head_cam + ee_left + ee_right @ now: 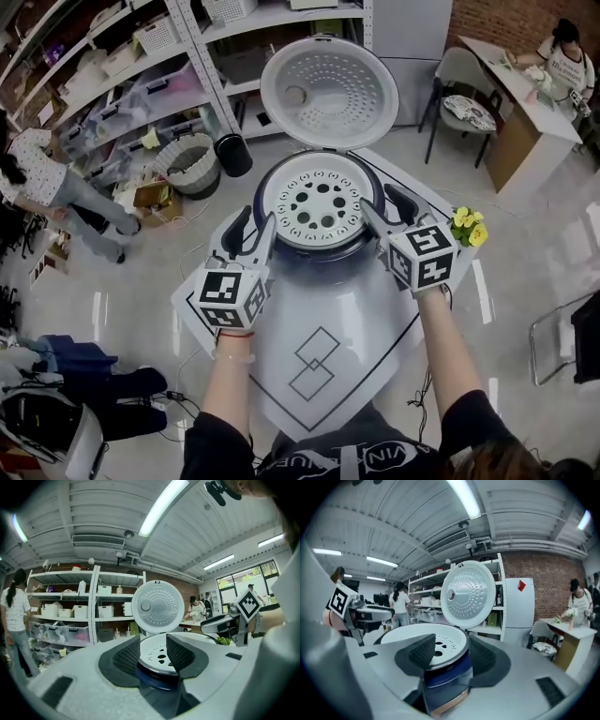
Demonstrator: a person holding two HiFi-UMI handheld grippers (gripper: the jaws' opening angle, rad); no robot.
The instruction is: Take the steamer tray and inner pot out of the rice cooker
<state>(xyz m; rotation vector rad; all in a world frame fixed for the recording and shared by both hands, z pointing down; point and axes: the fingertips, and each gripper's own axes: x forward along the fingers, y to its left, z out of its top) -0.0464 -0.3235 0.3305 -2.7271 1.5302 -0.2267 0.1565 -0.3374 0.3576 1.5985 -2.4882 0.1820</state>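
On the white table (375, 375) in front of the person stands the rice cooker (317, 257), a dark blue body with its lid (328, 92) thrown right back, so the top is open. Seated in the mouth of the cooker is the steamer tray (319, 199), a round pale disc full of holes, lying flat and level. The inner pot must be underneath it, but the tray covers it and I can't see it.

The tray is round, so no long axis governs the grip; what counts is that it lies squarely between the two tools. The left gripper (260, 217) sits just beside the cooker's left flank and the right gripper (377, 200) just beside its right flank, both pointing inward and about equally near. Each has its jaws spread wide with nothing clamped. Each gripper view shows the tray's edge framed in the gap between the pads, not pinched. To my eye, both need to reach the rim on opposite sides before closing.
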